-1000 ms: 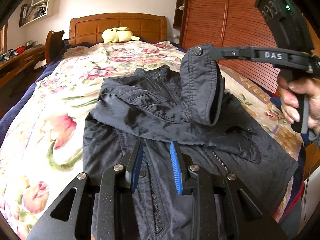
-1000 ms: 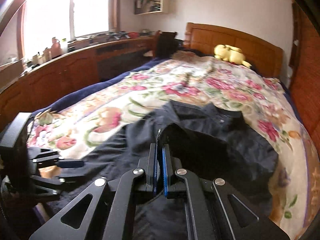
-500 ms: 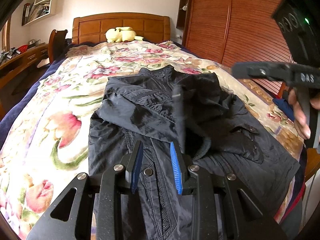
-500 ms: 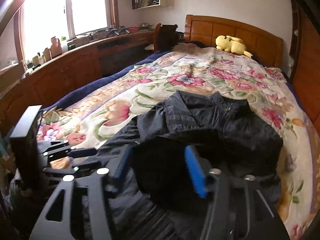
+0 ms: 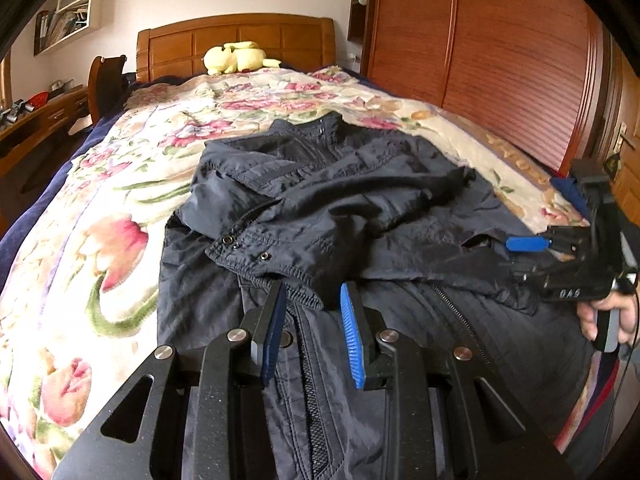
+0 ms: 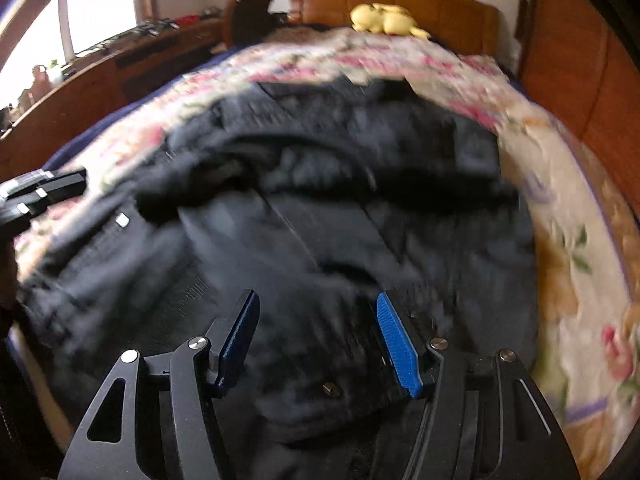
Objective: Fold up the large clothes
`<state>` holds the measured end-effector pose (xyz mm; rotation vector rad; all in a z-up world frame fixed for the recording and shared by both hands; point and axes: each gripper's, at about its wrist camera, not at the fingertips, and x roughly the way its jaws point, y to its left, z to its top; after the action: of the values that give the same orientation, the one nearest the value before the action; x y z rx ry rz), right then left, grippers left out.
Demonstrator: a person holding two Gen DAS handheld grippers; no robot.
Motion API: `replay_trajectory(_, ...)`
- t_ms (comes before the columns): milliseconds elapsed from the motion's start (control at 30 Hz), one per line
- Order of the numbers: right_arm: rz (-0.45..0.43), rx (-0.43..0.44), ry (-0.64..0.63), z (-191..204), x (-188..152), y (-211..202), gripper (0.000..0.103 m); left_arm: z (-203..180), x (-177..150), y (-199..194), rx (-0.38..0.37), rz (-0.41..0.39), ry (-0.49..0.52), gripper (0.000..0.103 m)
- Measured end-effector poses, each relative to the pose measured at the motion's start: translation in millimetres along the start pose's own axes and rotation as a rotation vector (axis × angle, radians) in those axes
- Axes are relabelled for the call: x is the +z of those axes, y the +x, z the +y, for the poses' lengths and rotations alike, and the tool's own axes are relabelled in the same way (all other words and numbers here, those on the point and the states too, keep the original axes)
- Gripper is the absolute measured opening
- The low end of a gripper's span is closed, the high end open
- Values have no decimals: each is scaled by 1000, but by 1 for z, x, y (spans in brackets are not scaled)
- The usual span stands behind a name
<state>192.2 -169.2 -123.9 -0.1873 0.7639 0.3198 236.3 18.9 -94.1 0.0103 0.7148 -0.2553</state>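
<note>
Fingers first: left gripper (image 5: 312, 320) has its blue pads parted, a moderate gap, nothing between them; it hovers low over the jacket's lower front, near the zip. Right gripper (image 6: 318, 340) is spread wider, also empty. In the left wrist view the right gripper sits at the jacket's right edge, one blue pad showing, a hand (image 5: 608, 314) on its handle; whether that pad touches cloth, cannot tell.

Task item: dark jacket (image 5: 328, 216), lying front-up on the floral bedspread (image 5: 120, 184), collar toward the headboard (image 5: 236, 40), hem toward the cameras. Yellow plush toy (image 5: 234, 58) rests at the head of the bed, well apart from the jacket.

Done, judged from how it lies:
- Both sleeves appear folded in across the chest; one cuff with snaps (image 5: 248, 250) lies over the front, just beyond the left gripper's fingertips.
- The sleeve layers overlap loosely, rumpled, not flat.

Left, judged:
- Body is at full length; no fold from hem to collar yet.
- Side panels look not folded in; the right edge spreads out toward the bed's edge.
- Rumples over the chest want smoothing.

Estimate: early to middle stage. Sleeves in, main body folds outstanding.

Right wrist view is motion-blurred; fine detail of the cloth there not readable.
</note>
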Motion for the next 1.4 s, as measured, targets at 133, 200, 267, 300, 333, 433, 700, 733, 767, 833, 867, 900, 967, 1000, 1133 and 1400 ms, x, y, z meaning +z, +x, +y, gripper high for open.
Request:
replay_trajectory(133,-11,21,40,-7,-3,14,63,-7,0,13,22,37,16,29)
replay_trajectory(200,-25,24,47,-7,-3,16,64,-11,2,19,25,53,20,29)
replay_trajectory(267,-37,25,49,-4,-2,16,64,-14,5,25,29,69,21,29)
replay_trajectory(300,-46,24,50,-4,-3,16,64,-16,7,28,31,79,24,29)
replay_trajectory(333,-53,25,52,-4,-3,14,64,-18,8,33,35,94,32,29)
replay_trajectory(433,-68,37,62,-9,-11,15,64,-25,10,48,78,145,75,29)
replay_trajectory(700,-78,40,62,-13,-18,13,64,-21,14,77,118,216,63,29)
replay_trajectory(733,-79,43,64,-13,-19,13,64,-22,15,77,124,209,66,29)
replay_trajectory(767,-78,43,65,-13,-18,13,65,-23,16,76,130,199,76,29)
replay_trajectory(833,-80,44,67,-13,-18,13,64,-26,19,69,105,162,92,16)
replay_trajectory(867,-79,44,68,-13,-18,13,64,-26,22,65,78,147,85,9)
replay_trajectory(900,-79,45,68,-13,-18,13,64,-25,25,60,65,138,76,7)
replay_trajectory(967,-79,44,68,-13,-18,13,64,-27,31,50,74,111,94,2)
replay_trajectory(1000,-79,44,68,-13,-18,12,64,-28,34,44,80,95,106,1)
replay_trajectory(1133,-79,43,68,-13,-18,12,64,-31,42,25,73,77,141,0)
replay_trajectory(1400,-79,40,65,-13,-18,12,64,-9,40,15,-4,106,46,9)
